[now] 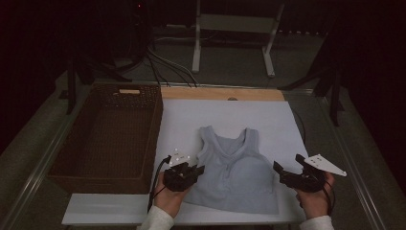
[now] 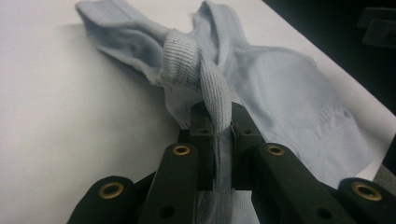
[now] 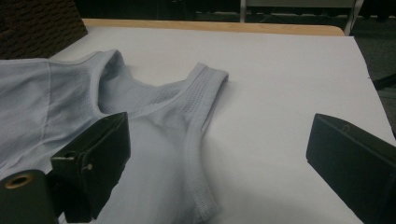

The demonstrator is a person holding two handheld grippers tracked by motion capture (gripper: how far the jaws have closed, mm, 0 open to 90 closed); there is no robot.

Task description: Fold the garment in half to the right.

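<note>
In the high view a pale blue-grey tank top point(image 1: 233, 170) lies flat on the white sheet covering the bench point(image 1: 268, 120), neck toward the far edge and hem toward the person, with an empty brown wicker basket point(image 1: 110, 139) standing just beside it on the left. The left gripper point(image 1: 191, 171) sits at the garment's left edge near the hem, while the right gripper point(image 1: 282, 173) hovers just off the right edge, its jaws apart and nothing between them. In the left gripper view the jaws are pressed together on a ribbed band of the tank top point(image 2: 280, 88), a bunched strip of cloth running up out of the pinch and lifting the fabric slightly off the sheet, so this side looks securely caught. In the right gripper view the jaws stand spread wide, one over the body of the tank top point(image 3: 154, 140) below the armhole and the other over bare white sheet, and the right shoulder strap and armhole trim lie flat and untouched between them. Judging from this, the work, most likely folding the top or carrying it to the basket, has barely begun: one side is gripped and starting to rise, the other side is not yet taken, the garment is spread out unfolded, and the basket holds nothing.
</note>
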